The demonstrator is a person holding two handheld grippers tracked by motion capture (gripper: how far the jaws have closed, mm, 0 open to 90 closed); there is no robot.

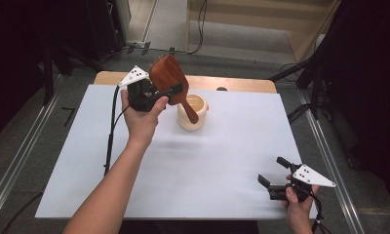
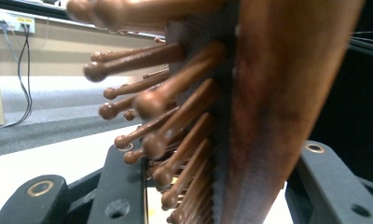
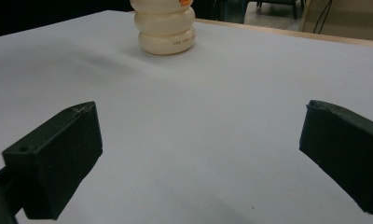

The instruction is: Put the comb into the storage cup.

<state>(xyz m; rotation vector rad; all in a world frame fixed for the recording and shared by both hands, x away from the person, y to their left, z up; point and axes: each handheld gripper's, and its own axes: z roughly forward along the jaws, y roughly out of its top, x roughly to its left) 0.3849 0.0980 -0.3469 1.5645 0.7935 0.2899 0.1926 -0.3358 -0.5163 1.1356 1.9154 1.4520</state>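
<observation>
Wooden hairbrush [image 1: 169,75] clamped in left gripper [image 1: 169,92], handle over cream cup [image 1: 192,113].

From the high view we look forward and down over the whole table [image 1: 193,185]. The left gripper view sits very near the hairbrush [image 2: 250,107], facing a far wall. The right gripper view looks low across the table toward the cream cup [image 3: 165,28], which the high view shares.
</observation>
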